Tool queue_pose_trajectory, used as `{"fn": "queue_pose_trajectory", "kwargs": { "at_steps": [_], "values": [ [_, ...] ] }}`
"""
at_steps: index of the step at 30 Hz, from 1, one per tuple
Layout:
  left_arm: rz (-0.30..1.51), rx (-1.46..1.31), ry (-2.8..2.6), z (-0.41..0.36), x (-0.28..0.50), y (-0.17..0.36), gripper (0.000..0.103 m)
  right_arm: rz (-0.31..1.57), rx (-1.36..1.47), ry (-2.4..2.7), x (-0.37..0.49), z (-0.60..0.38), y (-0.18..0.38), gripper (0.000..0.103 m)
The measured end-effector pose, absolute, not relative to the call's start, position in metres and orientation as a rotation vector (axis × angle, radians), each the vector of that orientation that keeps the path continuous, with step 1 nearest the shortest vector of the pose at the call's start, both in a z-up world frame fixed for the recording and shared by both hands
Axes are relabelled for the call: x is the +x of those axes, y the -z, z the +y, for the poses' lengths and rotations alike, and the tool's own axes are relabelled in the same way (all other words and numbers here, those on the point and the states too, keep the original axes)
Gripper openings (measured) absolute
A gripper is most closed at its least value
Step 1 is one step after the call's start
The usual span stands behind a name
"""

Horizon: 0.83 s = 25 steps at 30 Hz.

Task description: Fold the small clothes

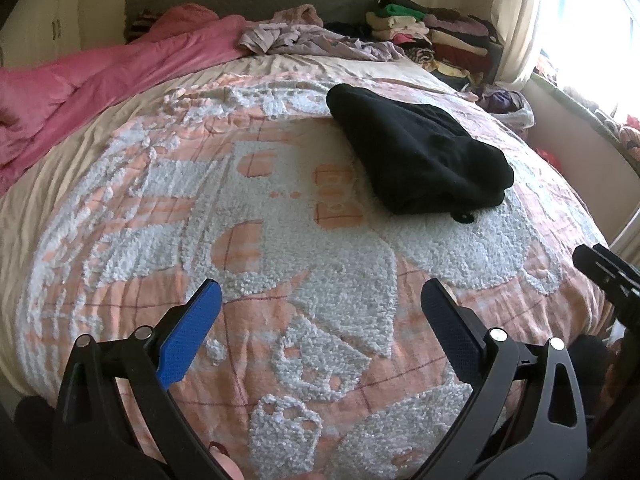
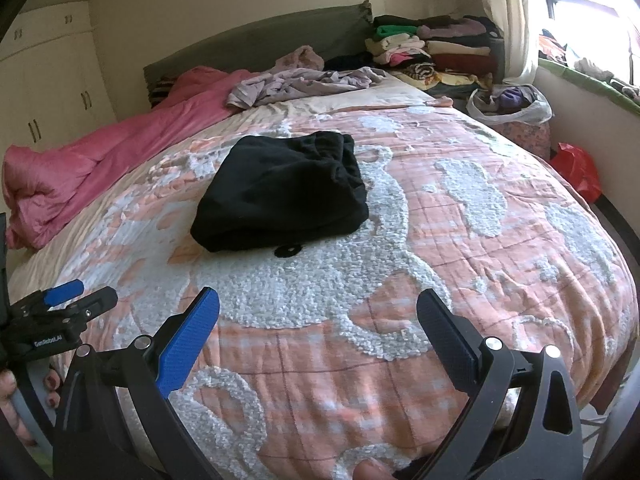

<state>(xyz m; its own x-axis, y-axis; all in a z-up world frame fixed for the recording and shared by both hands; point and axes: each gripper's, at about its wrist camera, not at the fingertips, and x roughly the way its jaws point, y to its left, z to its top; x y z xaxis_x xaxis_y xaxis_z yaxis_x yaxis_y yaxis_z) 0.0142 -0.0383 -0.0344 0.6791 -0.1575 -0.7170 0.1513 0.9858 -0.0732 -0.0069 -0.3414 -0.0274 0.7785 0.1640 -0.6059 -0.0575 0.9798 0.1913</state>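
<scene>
Black garment (image 2: 280, 192), folded into a thick bundle, lies on the orange-and-white tufted bedspread (image 2: 460, 248) around the middle of the bed, with a small black loop (image 2: 288, 251) poking out from its near edge onto the cover. Nothing is touching it.

Starting at the left, cream wardrobe doors (image 2: 52, 92) line the wall, and a pink quilt (image 2: 80, 164) is heaped along that side of the mattress. Low down at the bed's near edge, the left gripper (image 1: 321, 304) hovers over the bedspread with its jaws spread wide and nothing between them; one blue pad (image 1: 188, 336) catches the light. A hand (image 2: 12, 404) with dark-painted nails wraps its handle, as seen from the right wrist view.

Beyond the garment, crumpled lilac clothes (image 2: 300, 80) lie near the grey headboard (image 2: 256, 36). Close by on the right, the right gripper (image 2: 318, 308) also sits level with the foot of the bed, fingers wide apart and empty, well short of the garment.

Farther right, a stack of folded clothes (image 2: 432, 52) rises beside the headboard, then a white plastic bag (image 2: 512, 106), a red bag (image 2: 576, 170) on the floor, and the curtained window (image 2: 572, 12).
</scene>
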Motion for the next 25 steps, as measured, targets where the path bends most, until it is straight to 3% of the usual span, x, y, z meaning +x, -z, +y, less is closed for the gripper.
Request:
{"fn": "queue_pose_trajectory", "kwargs": {
  "at_steps": [8,14,19,25],
  "values": [
    [0.832,0.008,0.166,-0.038,0.02,0.036,0.094,0.646,0.218,-0.026,-0.014,-0.378,0.023,0.099],
    [0.83,-0.022,0.045,0.001,0.035,0.032,0.093,0.58,0.31,0.205,-0.048,-0.467,0.015,0.099],
    [0.81,-0.107,-0.162,0.098,0.061,0.019,0.094,0.551,0.369,0.559,-0.105,-0.579,0.028,0.099],
    [0.832,-0.119,-0.524,0.278,0.093,0.023,0.094,0.665,0.445,0.998,-0.173,-0.707,0.09,0.099]
  ]
}}
